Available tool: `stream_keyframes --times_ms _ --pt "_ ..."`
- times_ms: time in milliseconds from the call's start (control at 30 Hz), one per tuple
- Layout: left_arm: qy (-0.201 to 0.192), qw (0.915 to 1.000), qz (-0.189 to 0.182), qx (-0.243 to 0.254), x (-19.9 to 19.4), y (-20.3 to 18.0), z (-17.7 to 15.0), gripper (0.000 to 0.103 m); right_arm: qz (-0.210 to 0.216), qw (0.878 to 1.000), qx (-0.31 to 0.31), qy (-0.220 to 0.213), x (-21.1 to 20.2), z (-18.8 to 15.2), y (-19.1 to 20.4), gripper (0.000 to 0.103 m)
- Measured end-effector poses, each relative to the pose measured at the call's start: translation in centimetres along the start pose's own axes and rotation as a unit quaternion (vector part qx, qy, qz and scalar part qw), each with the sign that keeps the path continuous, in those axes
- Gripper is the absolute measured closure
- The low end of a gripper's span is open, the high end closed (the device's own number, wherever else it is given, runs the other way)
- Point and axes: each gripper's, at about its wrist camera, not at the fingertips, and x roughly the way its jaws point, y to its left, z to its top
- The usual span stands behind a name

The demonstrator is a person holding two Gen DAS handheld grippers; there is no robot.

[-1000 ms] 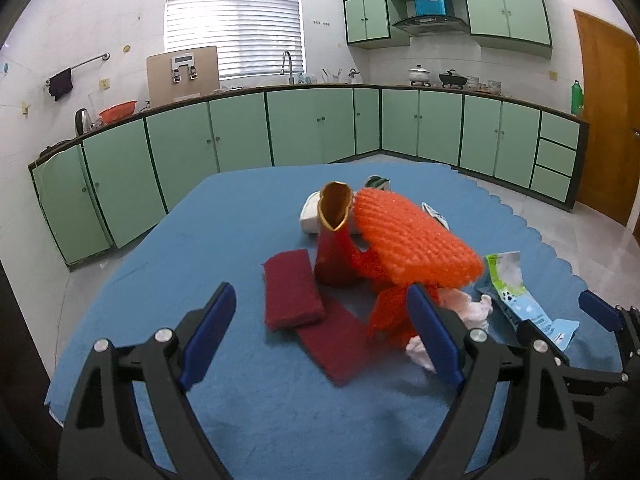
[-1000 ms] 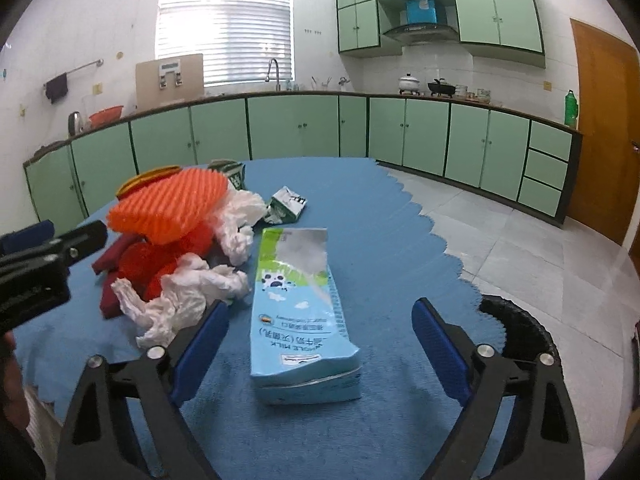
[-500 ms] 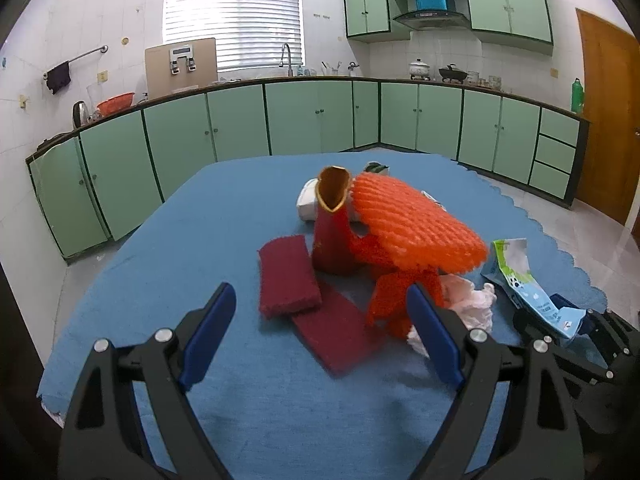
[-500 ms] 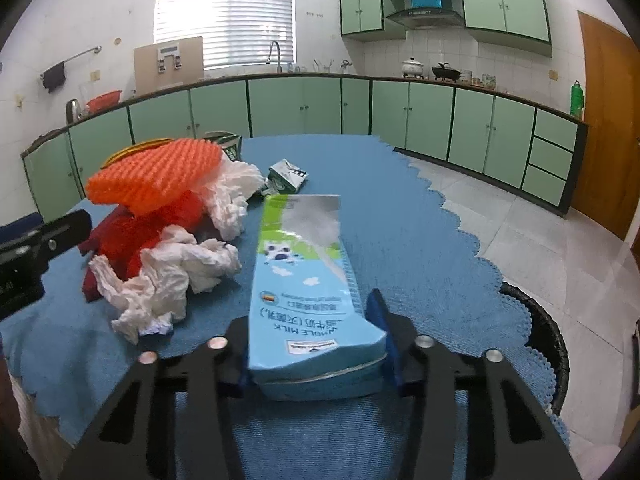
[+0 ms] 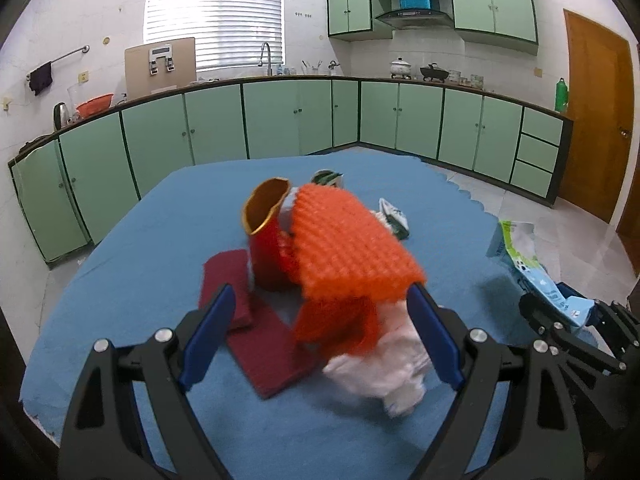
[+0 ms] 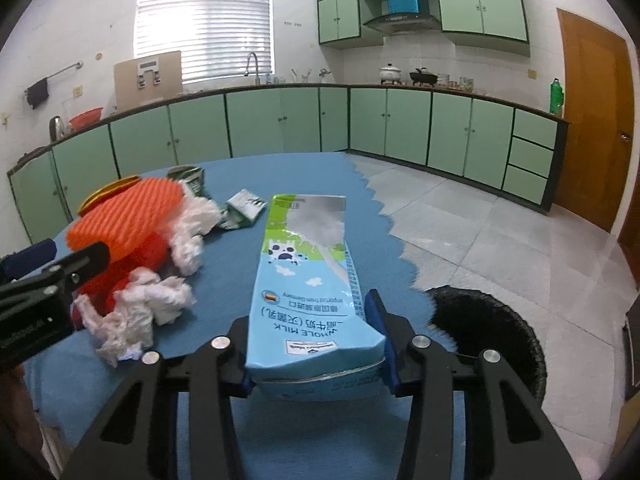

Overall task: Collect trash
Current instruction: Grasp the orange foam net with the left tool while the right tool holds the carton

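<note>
the right tongs (image 6: 316, 344) are pinching the base of the milk carton (image 6: 308, 280), just clear of the blue worktop (image 6: 312, 176); it is looking light, crushable. the left tongs (image 5: 320, 336) are gaping empty around the crumpled tissue (image 5: 384, 364).

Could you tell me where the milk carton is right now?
In the right wrist view the milk carton sits clamped in the right claw, above the blue tablecloth, right of the crumpled tissue.
</note>
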Motion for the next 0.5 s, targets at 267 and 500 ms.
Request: stream_keyframes --times_ms 267,500 --pt "0.008 0.9995 -0.024 -0.019 1.1 -1.0 1.0 0.036 -0.014 1.000 -0.004 -0.001 0.1 0.4 -1.5 0.057" --pt "0.019 0.9988 -0.043 -0.016 1.7 -1.5 0.8 0.090 -0.012 1.000 -0.011 0.002 0.3 0.3 -1.0 0.057"
